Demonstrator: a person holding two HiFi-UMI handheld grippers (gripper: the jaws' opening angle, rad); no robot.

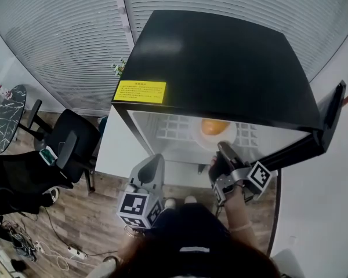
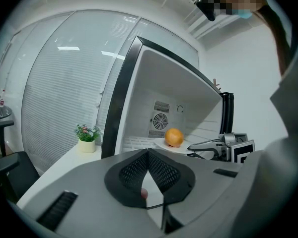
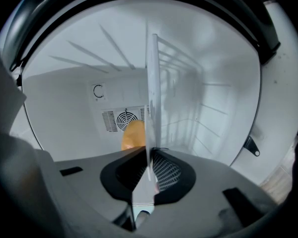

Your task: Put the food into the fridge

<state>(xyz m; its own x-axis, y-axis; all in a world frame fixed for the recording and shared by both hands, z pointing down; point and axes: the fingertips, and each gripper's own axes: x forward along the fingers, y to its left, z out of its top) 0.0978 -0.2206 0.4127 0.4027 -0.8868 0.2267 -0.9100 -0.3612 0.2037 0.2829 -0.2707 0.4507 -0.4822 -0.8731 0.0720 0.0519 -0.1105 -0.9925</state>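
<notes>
The left tongs (image 1: 152, 165) hang clenched and empty before the open fridge (image 1: 220, 62), near its left side, probably because this hand has no work with the food now. Inside, on the white wire shelf (image 1: 171, 126), the orange (image 1: 213, 126) sits on a white plate (image 1: 198, 139), which seems to lie flat there and stops it from rolling. The right tongs (image 1: 221, 150) grasp the near rim of the plate, so the orange lies just beyond their tips, a little left, and to the right of the left tongs, farther in.
</notes>
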